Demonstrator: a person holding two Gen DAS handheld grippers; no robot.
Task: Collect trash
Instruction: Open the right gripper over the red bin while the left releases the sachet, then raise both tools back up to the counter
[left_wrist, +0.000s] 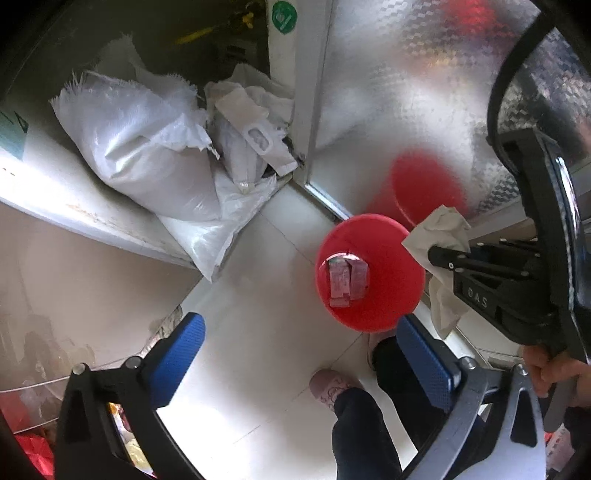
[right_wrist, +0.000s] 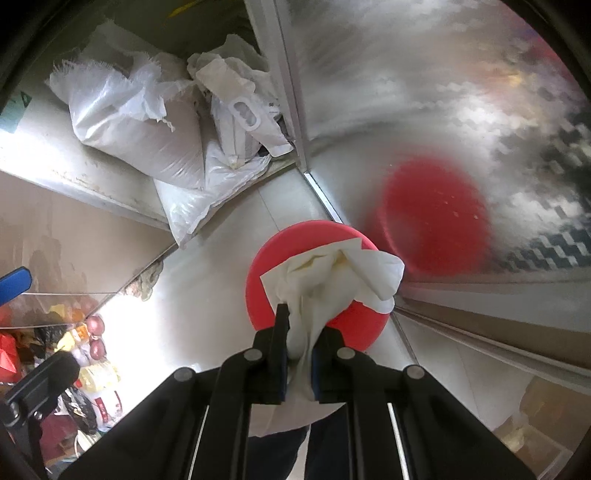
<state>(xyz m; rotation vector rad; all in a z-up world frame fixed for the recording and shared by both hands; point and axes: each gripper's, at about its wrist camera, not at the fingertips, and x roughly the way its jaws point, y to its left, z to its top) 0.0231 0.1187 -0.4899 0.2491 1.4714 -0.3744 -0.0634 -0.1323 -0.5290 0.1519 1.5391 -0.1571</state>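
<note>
my right gripper (right_wrist: 299, 354) pinches a crumpled white tissue (right_wrist: 332, 280), hanging right over the red bin (left_wrist: 369, 273). my left gripper (left_wrist: 299, 354) spreads wide, gripping nothing, above the pale floor (left_wrist: 258, 295) beside white sacks (left_wrist: 147, 147).

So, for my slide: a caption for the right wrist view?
Right gripper holds a crumpled tissue above a red bin.

Bin (left_wrist: 369, 273) on the floor (left_wrist: 258, 295), just beside the door frame (left_wrist: 310, 92). Scraps (left_wrist: 347, 282) inside bin. Tissue (right_wrist: 332, 280) in right tool (right_wrist: 299, 369), over bin's rim. Sacks (left_wrist: 140, 155) piled in far-left corner. Left tool (left_wrist: 299, 354) nearer, above floor.
</note>
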